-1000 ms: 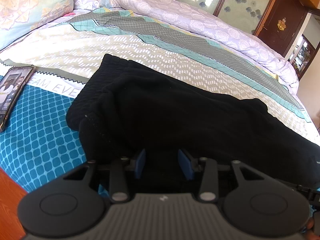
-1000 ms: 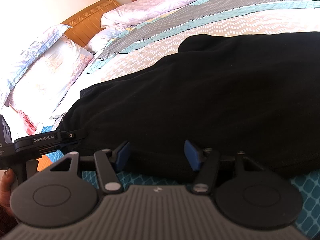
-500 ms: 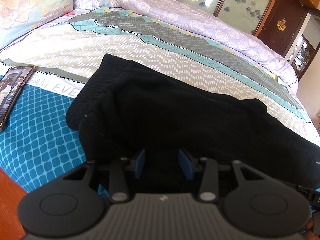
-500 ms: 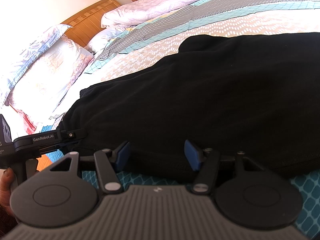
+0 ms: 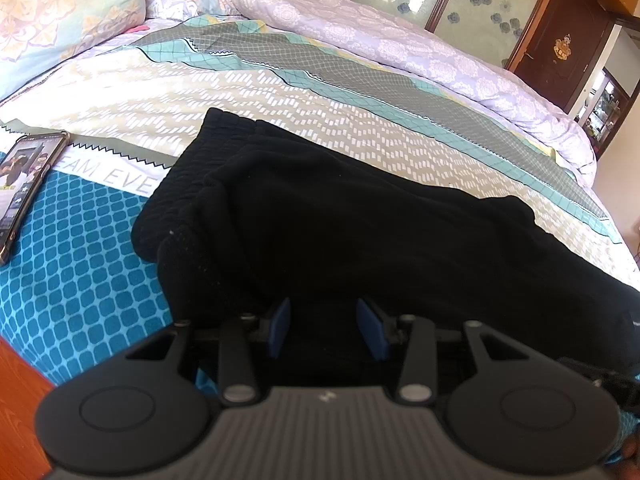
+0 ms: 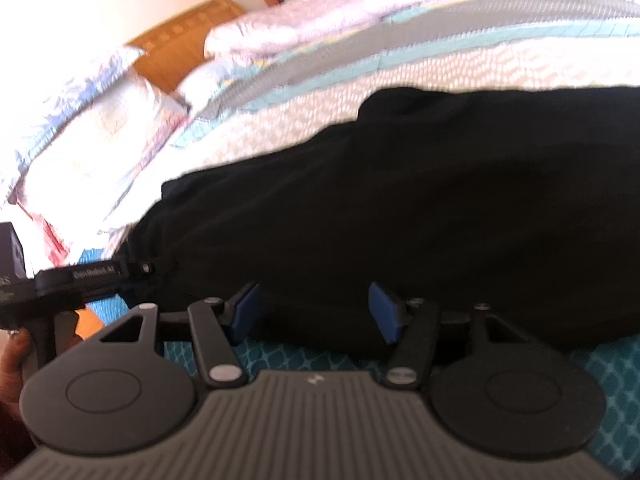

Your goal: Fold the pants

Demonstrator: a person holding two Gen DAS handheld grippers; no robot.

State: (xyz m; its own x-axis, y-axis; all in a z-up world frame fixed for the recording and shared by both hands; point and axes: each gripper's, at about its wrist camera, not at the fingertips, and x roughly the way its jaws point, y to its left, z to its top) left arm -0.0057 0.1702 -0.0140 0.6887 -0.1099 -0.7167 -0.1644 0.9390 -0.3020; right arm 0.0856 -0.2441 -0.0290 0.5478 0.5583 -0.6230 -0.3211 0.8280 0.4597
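Note:
Black pants [image 5: 360, 232] lie spread across the patterned bedsheet, waistband toward the left in the left wrist view. They fill the middle of the right wrist view [image 6: 420, 208] too. My left gripper [image 5: 324, 326] is open, its blue pads over the near edge of the pants by the waist. My right gripper [image 6: 316, 308] is open at the near edge of the pants, nothing between its pads. The left gripper's body also shows in the right wrist view [image 6: 80, 280] at the left.
A phone [image 5: 24, 184] lies on the sheet at the left. Pillows [image 5: 60, 12] and a rolled lilac quilt [image 5: 420, 52] lie at the far side. The wooden bed edge [image 5: 16, 392] is at the near left. A wooden door [image 5: 560, 44] stands at the back right.
The right wrist view has blurred and shifted slightly, so the right gripper has begun to move. The left gripper and the pants have not moved.

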